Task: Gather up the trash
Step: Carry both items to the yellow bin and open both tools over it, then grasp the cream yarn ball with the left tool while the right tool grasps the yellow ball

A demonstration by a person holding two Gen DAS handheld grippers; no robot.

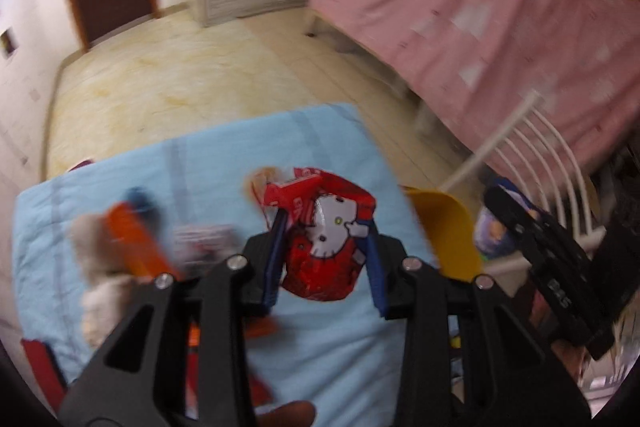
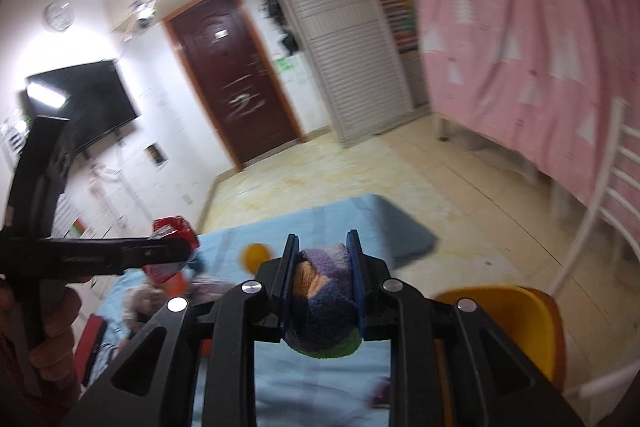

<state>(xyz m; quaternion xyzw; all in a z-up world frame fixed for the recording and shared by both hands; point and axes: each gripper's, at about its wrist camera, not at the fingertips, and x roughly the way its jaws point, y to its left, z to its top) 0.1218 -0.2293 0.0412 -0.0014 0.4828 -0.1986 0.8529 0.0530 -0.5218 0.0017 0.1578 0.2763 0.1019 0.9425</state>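
Left gripper (image 1: 326,227) clamps a red wrapper (image 1: 324,247) (cat-printed); right gripper (image 2: 324,263) squeezes a striped sock (image 2: 324,311).

My left wrist camera looks steeply down along its fingers, close over the blue mat (image 1: 328,347). My right one faces flatter toward the far brown door (image 2: 236,75). Both share mat, door and pink sheet (image 1: 480,7).

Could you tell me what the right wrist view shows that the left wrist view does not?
Only the right wrist view shows the wall television and the clock. Only the left wrist view shows the cat print on the red wrapper held by the left gripper. Both show the blue mat, yellow bin, and the right gripper clamping a striped sock.
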